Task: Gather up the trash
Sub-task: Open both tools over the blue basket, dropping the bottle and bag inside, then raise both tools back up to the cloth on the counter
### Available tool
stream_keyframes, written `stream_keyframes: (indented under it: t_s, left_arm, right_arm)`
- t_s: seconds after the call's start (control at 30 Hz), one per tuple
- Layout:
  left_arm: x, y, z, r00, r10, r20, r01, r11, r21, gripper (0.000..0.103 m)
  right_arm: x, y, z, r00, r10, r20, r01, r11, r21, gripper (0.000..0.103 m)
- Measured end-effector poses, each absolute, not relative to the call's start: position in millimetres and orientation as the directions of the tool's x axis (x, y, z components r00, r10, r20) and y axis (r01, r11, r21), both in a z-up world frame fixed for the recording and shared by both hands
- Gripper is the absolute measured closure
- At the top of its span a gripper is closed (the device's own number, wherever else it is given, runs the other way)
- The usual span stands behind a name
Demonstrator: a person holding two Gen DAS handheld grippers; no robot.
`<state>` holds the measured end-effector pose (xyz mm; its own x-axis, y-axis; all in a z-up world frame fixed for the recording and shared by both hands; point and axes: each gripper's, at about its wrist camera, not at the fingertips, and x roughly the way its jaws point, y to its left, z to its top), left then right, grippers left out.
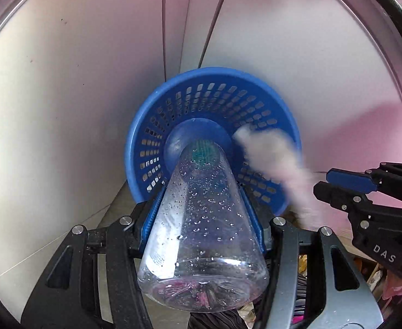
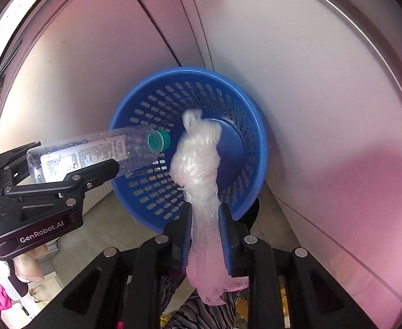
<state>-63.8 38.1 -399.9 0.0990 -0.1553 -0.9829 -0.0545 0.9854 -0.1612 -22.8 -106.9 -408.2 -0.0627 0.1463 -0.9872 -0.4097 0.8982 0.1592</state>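
A blue perforated basket (image 1: 211,72) (image 2: 190,71) stands on the floor straight below both grippers. My left gripper (image 1: 201,192) is shut on a clear plastic bottle (image 1: 201,219) (image 2: 91,150) wet with droplets. Its green cap (image 2: 157,141) points down into the basket's mouth. A knotted clear plastic bag (image 2: 198,150) hangs between the blue pads of my right gripper (image 2: 205,213) and reaches down over the basket. The pads stand slightly apart around its thin neck. In the left wrist view the bag (image 1: 266,153) is smeared while the right gripper (image 1: 324,183) is sharp.
Pale panels (image 1: 63,96) rise behind the basket, tinted pink on the right. A hand (image 2: 28,266) holds the left gripper's handle. Striped fabric (image 2: 201,315) and small clutter (image 1: 379,282) lie near the lower edges.
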Motion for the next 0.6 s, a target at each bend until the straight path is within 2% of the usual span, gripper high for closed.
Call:
stream_keyframes:
  t_s: [0.17,0.23,0.33,0.43,0.6]
  left_arm:
    - [-61.3,38.9,-404.1,0.091,-0.151,-0.984,-0.056,0.986,-0.156,0.047]
    - [-60.3,39.3,-404.7,0.084,-0.159,-0.984,-0.060,0.985,-0.164,0.046]
    - [-58.2,39.4,-401.8,0.090,-0.158,-0.983,-0.062,0.985,-0.164,0.038]
    - [-56.7,39.6,-398.4,0.102,-0.159,-0.982,-0.058,0.985,-0.165,0.036]
    - [-51.8,36.0,-385.1,0.124,-0.147,-0.981,-0.040,0.987,-0.153,0.036]
  right_arm:
    - [-24.3,-108.2,-399.4,-0.043,0.151,-0.988,-0.415,0.897,0.155,0.072]
    - [-23.2,-107.4,-396.3,-0.033,0.152,-0.988,-0.416,0.896,0.152,0.062]
    - [-22.7,-108.4,-390.0,-0.020,0.164,-0.986,-0.420,0.894,0.157,0.054]
    - [-21.6,-107.3,-385.3,-0.013,0.175,-0.984,-0.417,0.894,0.164,0.049]
    - [-20.3,-109.5,-369.2,-0.004,0.201,-0.980,-0.420,0.889,0.184,0.049]
